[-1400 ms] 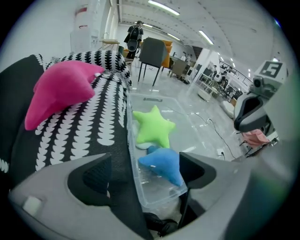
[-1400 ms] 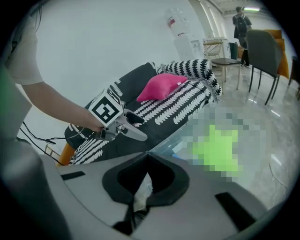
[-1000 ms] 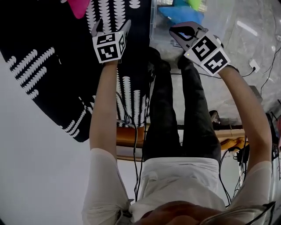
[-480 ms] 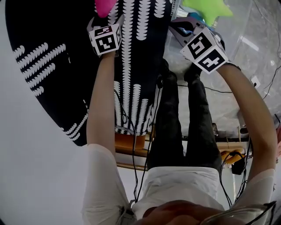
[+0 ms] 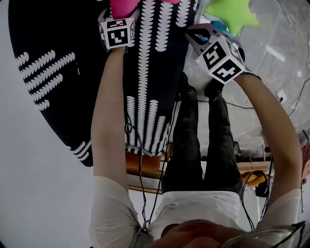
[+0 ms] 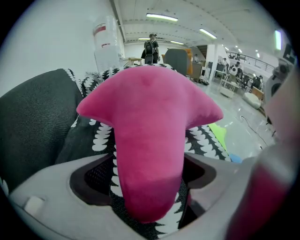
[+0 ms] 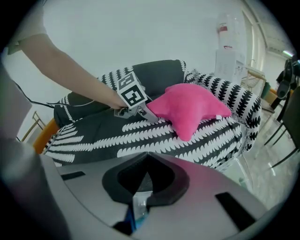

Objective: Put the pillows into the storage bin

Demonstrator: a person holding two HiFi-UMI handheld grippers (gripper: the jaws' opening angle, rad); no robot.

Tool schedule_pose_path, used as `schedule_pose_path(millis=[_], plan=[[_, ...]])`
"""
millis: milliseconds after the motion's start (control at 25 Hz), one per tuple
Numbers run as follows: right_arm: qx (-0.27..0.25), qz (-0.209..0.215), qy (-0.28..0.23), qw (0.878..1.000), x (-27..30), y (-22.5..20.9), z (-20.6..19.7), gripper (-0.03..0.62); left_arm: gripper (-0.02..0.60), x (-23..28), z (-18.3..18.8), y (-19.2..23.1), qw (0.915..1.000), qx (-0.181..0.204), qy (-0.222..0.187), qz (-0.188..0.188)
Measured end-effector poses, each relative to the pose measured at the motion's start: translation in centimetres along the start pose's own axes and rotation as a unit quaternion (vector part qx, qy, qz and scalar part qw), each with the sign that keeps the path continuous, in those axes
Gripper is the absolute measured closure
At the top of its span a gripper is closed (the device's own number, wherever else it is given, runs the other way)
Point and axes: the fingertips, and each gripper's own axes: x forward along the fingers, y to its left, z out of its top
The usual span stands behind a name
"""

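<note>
A pink star-shaped pillow (image 6: 147, 122) has one arm clamped between the jaws of my left gripper (image 6: 147, 187), which is shut on it. The head view shows that gripper (image 5: 119, 19) at the top left, over a black sofa with white leaf print (image 5: 150, 72). From the right gripper view, the pink pillow (image 7: 190, 110) rests on the sofa with the left gripper (image 7: 149, 115) at its edge. My right gripper (image 7: 147, 157) is shut, its jaws meeting with nothing between them. In the head view it (image 5: 196, 31) hovers beside a clear storage bin (image 5: 261, 34) holding a green star pillow (image 5: 232, 12).
A blue pillow (image 6: 234, 158) peeks out beside the green one (image 6: 218, 133). A tall clear container (image 7: 229, 42) stands behind the sofa. A person (image 6: 151, 47) stands far off in the hall. My legs (image 5: 203, 140), cables and a wooden frame (image 5: 145, 162) lie below.
My left gripper has carried the pink pillow farther forward over the sofa. The view has shifted, so the green pillow in the bin now shows fully. The right gripper stays by the bin.
</note>
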Motion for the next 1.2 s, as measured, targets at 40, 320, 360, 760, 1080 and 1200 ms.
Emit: schedule_pose_path(millis=[40,320,360,760,1080,1200], plan=[[0.005,-0.001,-0.002,1.0,0.1,0.0,0.1,0.591,0.147,0.3,0.0,0.1,1.0,0.003,0.003,0.0],[0.022,-0.003,-0.004,1.0,-0.4,0.4,0.2,0.591,0.381,-0.6,2.2,0.0,0.9999,0.0,-0.008,0.012],[0.023,-0.003,-0.003,1.0,-0.7,0.4,0.1,0.591,0.398,-1.0,2.8,-0.2,0.9997,-0.005,-0.016,0.016],[0.016,-0.018,-0.016,1.0,-3.9,-0.1,0.3,0.591,0.434,-5.4,5.9,-1.8,0.9952,-0.036,-0.08,0.044],[-0.007,-0.024,-0.017,1.0,-6.7,-0.1,-1.1,0.591,0.429,-7.7,6.5,-5.3,0.9963,-0.027,-0.079,0.022],[-0.014,-0.028,-0.019,0.999,-9.4,-1.0,-2.7,0.592,0.428,-8.1,8.6,-8.5,0.9968,-0.011,-0.078,0.013]])
